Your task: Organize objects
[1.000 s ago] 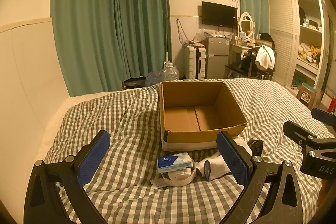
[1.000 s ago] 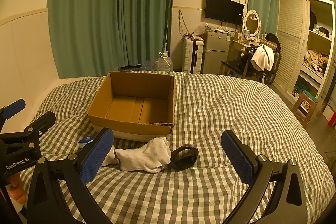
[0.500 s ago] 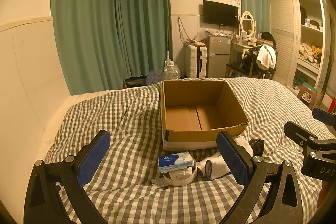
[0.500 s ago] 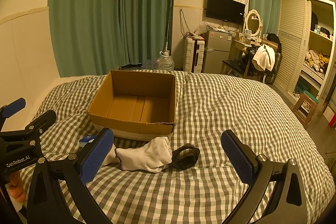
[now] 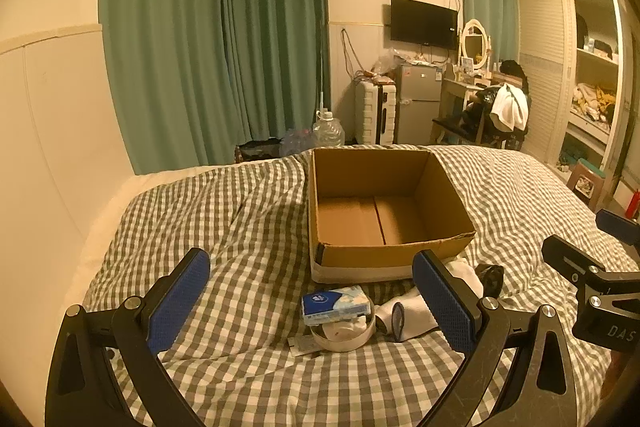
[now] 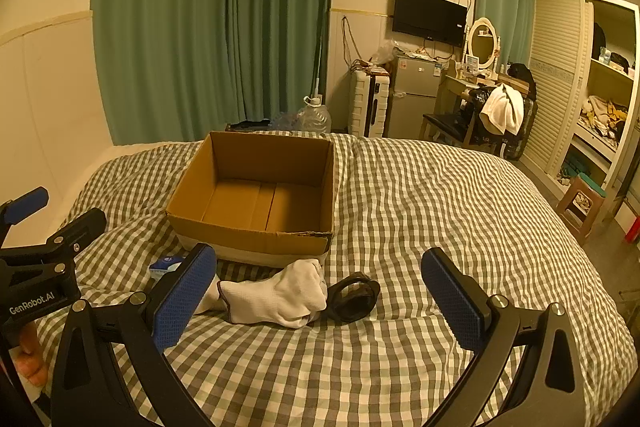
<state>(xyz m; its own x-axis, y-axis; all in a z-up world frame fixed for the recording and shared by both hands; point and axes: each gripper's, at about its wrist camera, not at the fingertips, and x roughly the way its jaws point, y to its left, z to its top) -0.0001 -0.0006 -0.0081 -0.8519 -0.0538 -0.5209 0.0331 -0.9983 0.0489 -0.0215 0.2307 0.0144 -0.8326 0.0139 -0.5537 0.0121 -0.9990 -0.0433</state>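
An open, empty cardboard box (image 5: 384,211) sits on the checked bedcover; it also shows in the right wrist view (image 6: 260,203). In front of it lie a blue tissue pack (image 5: 336,305) on a white tape roll (image 5: 344,333), a white sock (image 6: 276,297) and a black coiled strap (image 6: 354,297). My left gripper (image 5: 316,303) is open and empty, hovering just short of the tissue pack. My right gripper (image 6: 316,301) is open and empty, just short of the sock and strap. The sock (image 5: 416,309) is partly hidden behind my left gripper's right finger.
The checked bedcover (image 6: 440,211) spreads wide to the right of the box. A cream wall panel (image 5: 52,147) borders the bed on the left. Beyond the bed stand green curtains, a water jug, a suitcase, a small fridge, a dresser and a wardrobe.
Both grippers have drifted very slightly; the view of box and objects is almost unchanged. Both stay open and empty.
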